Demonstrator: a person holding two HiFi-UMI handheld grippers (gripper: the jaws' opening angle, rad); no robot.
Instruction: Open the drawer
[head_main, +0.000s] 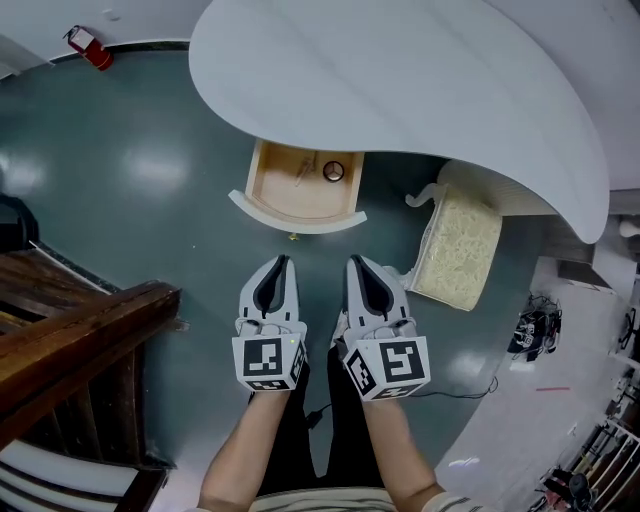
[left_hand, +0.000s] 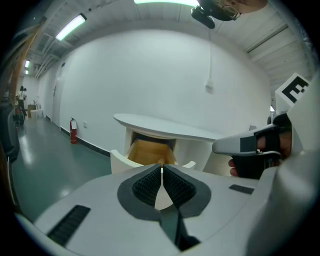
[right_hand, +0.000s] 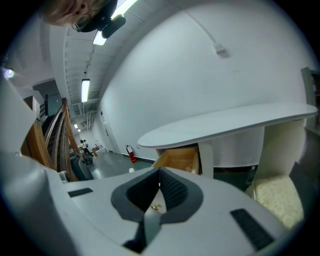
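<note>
left claw (head_main: 283, 262) & right claw (head_main: 357, 262) both pressed together, empty, just short of open drawer (head_main: 300, 222).

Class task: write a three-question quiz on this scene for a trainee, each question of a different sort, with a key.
1. True or false: the drawer stands pulled out from under the white table.
2. What stands on the floor to the right of the drawer in the head view? A) a cushioned seat B) a bucket C) a ladder
3. Fill in: the jaws of the left gripper and the right gripper are each ____ (apart or together), with nothing held.

Key: 1 true; 2 A; 3 together.
</note>
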